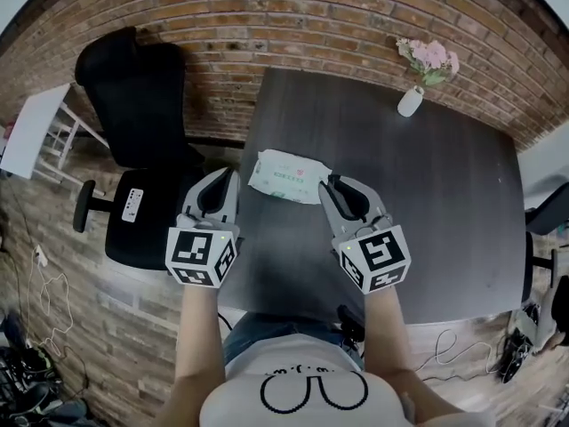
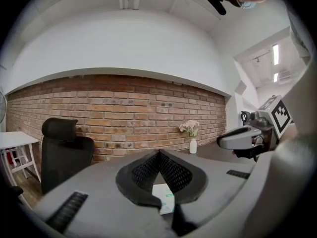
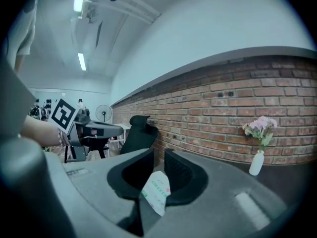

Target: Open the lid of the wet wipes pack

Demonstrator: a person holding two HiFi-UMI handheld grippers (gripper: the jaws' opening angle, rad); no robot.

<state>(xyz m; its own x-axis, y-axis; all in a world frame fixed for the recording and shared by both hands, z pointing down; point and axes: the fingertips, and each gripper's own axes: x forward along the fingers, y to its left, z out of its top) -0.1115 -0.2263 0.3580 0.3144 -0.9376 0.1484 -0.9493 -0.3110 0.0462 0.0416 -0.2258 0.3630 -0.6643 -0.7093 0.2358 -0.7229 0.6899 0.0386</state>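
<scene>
The wet wipes pack (image 1: 288, 175), white with green print, lies flat near the left front edge of the dark table (image 1: 427, 229). My left gripper (image 1: 229, 178) hovers just left of the pack with its jaws meeting at the tips, nothing in them. My right gripper (image 1: 330, 184) sits just right of the pack, a narrow gap between its jaws and nothing in it. In the left gripper view the pack (image 2: 164, 202) shows low, beyond the shut left gripper (image 2: 159, 152). Beyond the slightly parted right gripper (image 3: 159, 156) the pack (image 3: 156, 194) is visible. I cannot make out the pack's lid.
A white vase with pink flowers (image 1: 414, 96) stands at the table's far edge. A black office chair (image 1: 142, 123) is left of the table, before a brick wall. A white side table (image 1: 31, 132) is at far left. Cables lie on the wooden floor.
</scene>
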